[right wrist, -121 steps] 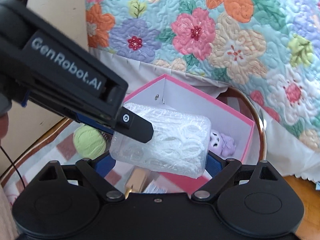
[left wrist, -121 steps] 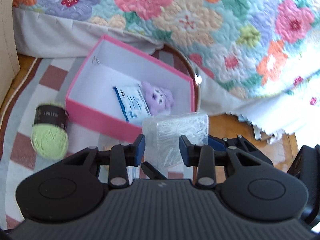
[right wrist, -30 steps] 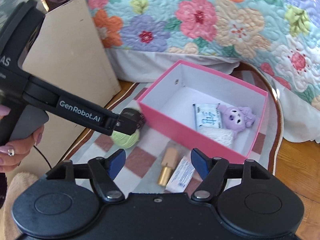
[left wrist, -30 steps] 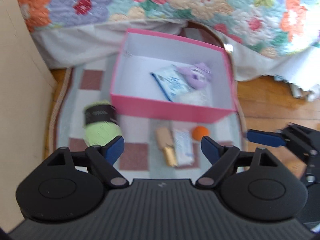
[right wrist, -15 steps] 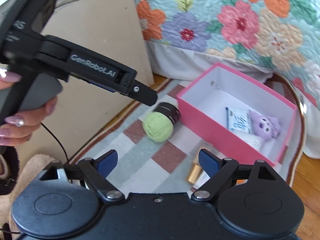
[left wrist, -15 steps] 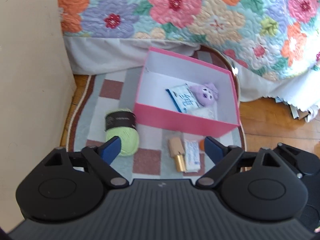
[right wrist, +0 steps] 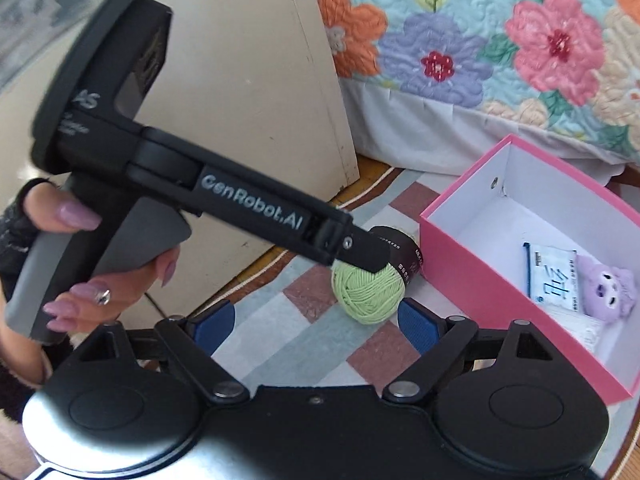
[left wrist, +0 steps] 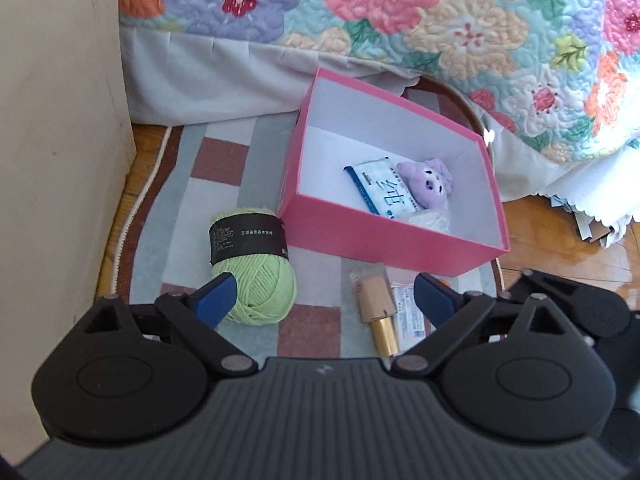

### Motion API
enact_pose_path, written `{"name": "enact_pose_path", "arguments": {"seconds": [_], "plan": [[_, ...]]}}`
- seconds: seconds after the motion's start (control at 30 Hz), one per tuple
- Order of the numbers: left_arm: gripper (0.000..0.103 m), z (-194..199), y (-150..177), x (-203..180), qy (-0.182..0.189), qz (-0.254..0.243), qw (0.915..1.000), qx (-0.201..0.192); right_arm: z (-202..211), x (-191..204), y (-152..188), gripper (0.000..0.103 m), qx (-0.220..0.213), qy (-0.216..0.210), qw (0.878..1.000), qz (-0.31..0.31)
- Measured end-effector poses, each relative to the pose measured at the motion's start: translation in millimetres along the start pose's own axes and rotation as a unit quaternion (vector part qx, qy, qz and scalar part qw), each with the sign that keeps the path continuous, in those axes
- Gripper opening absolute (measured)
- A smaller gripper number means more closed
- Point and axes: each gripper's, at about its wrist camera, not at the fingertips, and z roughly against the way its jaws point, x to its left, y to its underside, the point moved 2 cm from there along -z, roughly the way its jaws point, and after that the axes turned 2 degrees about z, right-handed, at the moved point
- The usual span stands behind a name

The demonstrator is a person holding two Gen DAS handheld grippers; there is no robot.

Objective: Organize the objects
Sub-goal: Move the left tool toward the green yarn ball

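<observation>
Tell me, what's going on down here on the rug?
A person is tidying small things into a pink box using two hand-held grippers. Both the left gripper and right gripper are open and empty. A tissue pack and purple plush are inside; the green yarn waits outside.

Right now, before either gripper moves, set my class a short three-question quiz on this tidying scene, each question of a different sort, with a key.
1. True or false: the green yarn ball lies inside the pink box.
2. How many items can be seen in the box?
3. Multiple choice: the left gripper is A) shut on the yarn, B) open and empty, C) out of view.

Key
1. False: it sits on the checked rug, beside the box.
2. Three: a tissue pack, a purple plush toy and a white wrapped packet.
3. B
</observation>
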Motion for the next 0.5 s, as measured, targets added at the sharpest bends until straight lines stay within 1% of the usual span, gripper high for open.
{"name": "enact_pose_path", "arguments": {"seconds": [0.1, 0.13, 0.17, 0.23, 0.3, 0.33, 0.37, 0.47, 0.5], "plan": [[0.096, -15, 3, 16, 0.008, 0.021, 0.9997, 0.01, -26, -5, 1, 0.091, 0.009, 0.022, 1.0, -0.009], [0.096, -21, 4, 21, 0.011, 0.026, 0.9994, 0.019, -33, -7, 0, 0.091, 0.008, 0.028, 0.999, -0.018], [0.096, -24, 5, 26, 0.011, 0.033, 0.9991, 0.022, -39, -8, 0, 0.091, 0.008, 0.026, 0.999, -0.026], [0.096, -30, 5, 34, 0.01, 0.04, 0.999, 0.014, -53, -12, -2, 0.091, 0.011, 0.02, 0.999, -0.042], [0.095, -36, 5, 44, 0.022, 0.054, 0.9982, 0.011, -67, -17, -1, 0.091, 0.011, 0.03, 0.998, -0.045], [0.094, -40, 5, 49, 0.023, 0.061, 0.9979, 0.01, -74, -19, 1, 0.091, 0.009, 0.039, 0.998, -0.042], [0.094, -45, 6, 52, 0.014, 0.061, 0.998, 0.012, -81, -21, 2, 0.091, 0.007, 0.049, 0.998, -0.037], [0.093, -60, 8, 57, -0.03, 0.039, 0.9983, 0.03, -102, -26, 8, 0.091, -0.011, 0.087, 0.996, -0.014], [0.093, -64, 8, 60, -0.035, 0.039, 0.9982, 0.029, -109, -26, 10, 0.091, -0.017, 0.102, 0.995, 0.0]]}}
